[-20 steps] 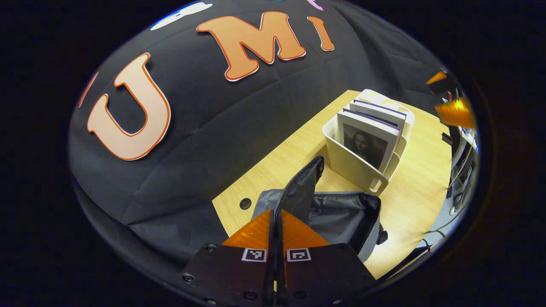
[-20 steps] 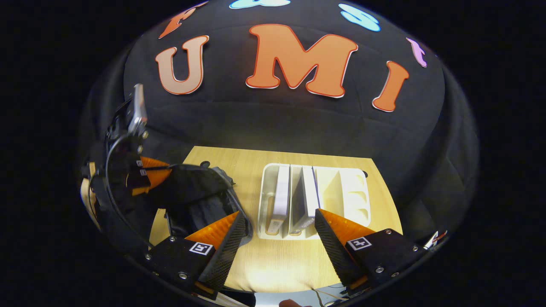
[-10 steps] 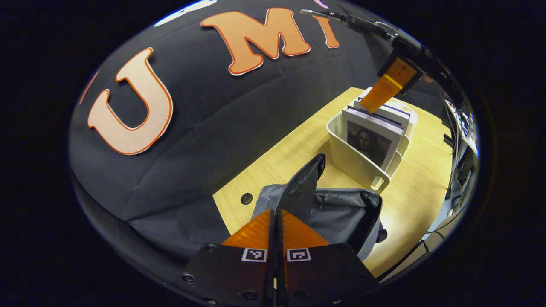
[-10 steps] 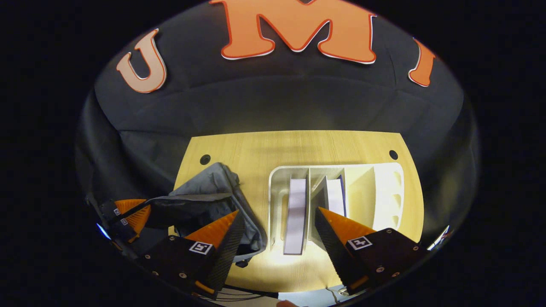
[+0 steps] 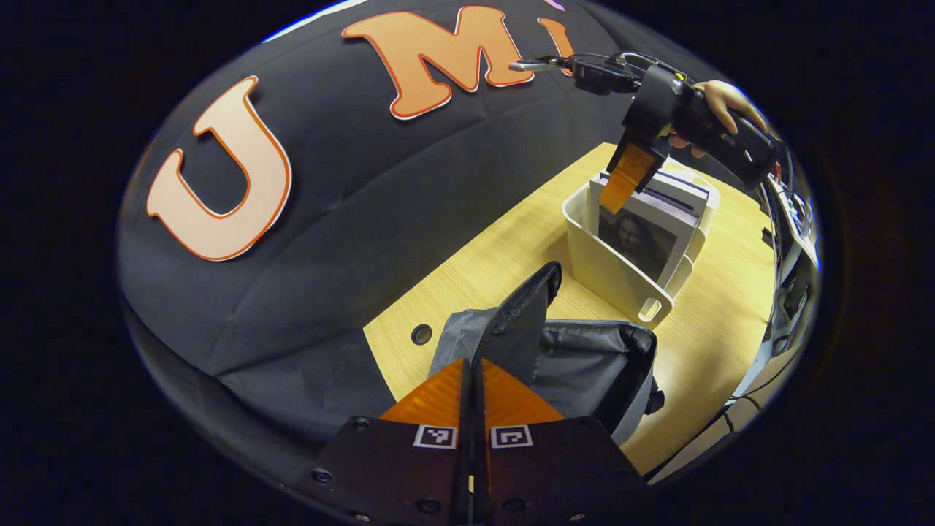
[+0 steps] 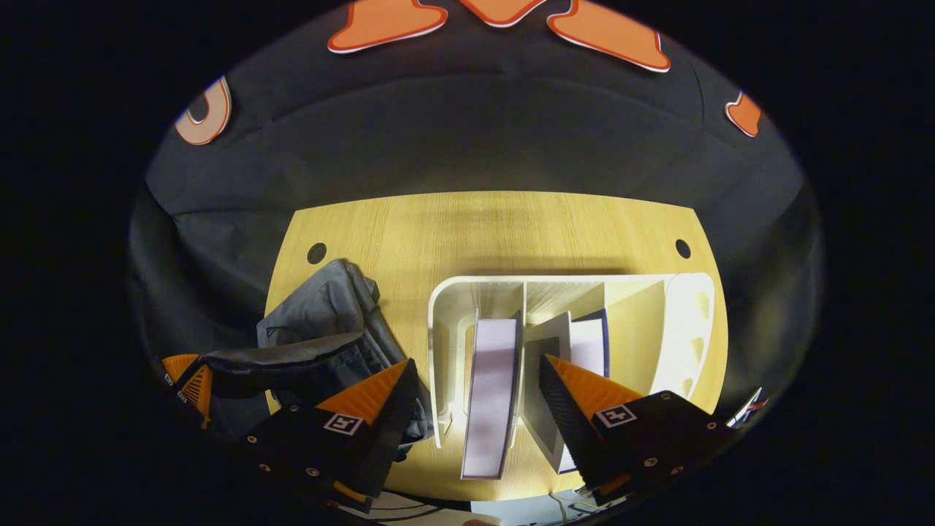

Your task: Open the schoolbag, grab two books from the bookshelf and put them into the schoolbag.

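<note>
The schoolbag flap (image 5: 522,321) is clamped up by the left gripper (image 5: 473,380), keeping the schoolbag (image 5: 584,372) open; the right gripper (image 6: 475,387) (fingers apart) straddles the first book (image 6: 493,387) at twelve o'clock.

My left gripper view sits low and close over the schoolbag (image 5: 584,365), looking across the table (image 5: 497,256) toward the far bookshelf (image 5: 621,270) and the booth wall. My right gripper view hangs above the bookshelf (image 6: 445,329), facing steeply down into its slots, very near. Both views share the table, the bookshelf, the books (image 5: 643,219) and the schoolbag (image 6: 321,329), which lies left of the shelf in the right gripper view.
</note>
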`<act>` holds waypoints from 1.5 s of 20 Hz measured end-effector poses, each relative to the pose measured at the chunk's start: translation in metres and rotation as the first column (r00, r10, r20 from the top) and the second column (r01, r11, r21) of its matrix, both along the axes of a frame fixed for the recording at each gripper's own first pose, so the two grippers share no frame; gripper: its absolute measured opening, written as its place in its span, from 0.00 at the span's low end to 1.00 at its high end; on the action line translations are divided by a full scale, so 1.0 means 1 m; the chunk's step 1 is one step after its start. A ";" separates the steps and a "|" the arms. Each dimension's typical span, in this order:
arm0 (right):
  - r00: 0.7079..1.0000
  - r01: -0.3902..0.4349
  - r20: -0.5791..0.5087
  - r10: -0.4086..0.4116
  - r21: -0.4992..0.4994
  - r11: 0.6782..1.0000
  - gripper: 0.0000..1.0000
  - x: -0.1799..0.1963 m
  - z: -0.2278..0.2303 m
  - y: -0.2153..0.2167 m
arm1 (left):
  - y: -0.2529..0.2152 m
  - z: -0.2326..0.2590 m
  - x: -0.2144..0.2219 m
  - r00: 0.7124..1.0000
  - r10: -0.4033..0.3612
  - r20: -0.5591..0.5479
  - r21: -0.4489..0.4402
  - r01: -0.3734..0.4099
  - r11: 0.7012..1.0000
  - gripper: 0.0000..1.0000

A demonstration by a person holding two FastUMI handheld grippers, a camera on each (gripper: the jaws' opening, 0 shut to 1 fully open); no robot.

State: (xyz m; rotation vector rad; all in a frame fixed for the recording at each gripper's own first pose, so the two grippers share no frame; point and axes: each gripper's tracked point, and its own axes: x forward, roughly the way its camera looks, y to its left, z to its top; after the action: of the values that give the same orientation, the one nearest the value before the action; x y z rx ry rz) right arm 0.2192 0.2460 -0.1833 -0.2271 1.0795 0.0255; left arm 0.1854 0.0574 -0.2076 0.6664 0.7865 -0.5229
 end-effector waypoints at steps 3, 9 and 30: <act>0.999 0.018 -0.040 -0.018 -0.008 1.000 0.99 0.004 -0.024 -0.004 | 0.002 -0.001 -0.001 1.000 0.003 -0.008 0.005 -0.003 1.000 0.03; 0.996 0.036 -0.081 -0.037 -0.011 0.999 0.71 0.005 -0.048 -0.007 | 0.003 -0.004 -0.004 1.000 0.017 -0.017 0.017 -0.017 1.000 0.03; 0.962 -0.020 0.273 -0.019 0.138 0.990 0.36 -0.083 0.124 0.030 | 0.009 -0.004 -0.006 0.999 -0.050 -0.002 -0.010 0.050 0.999 0.03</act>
State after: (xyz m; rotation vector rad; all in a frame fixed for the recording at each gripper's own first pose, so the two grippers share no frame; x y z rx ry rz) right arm 0.1360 0.2761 -0.0592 -0.1007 0.7978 0.0680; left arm 0.1795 0.0666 -0.2114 0.6778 0.7704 -0.5725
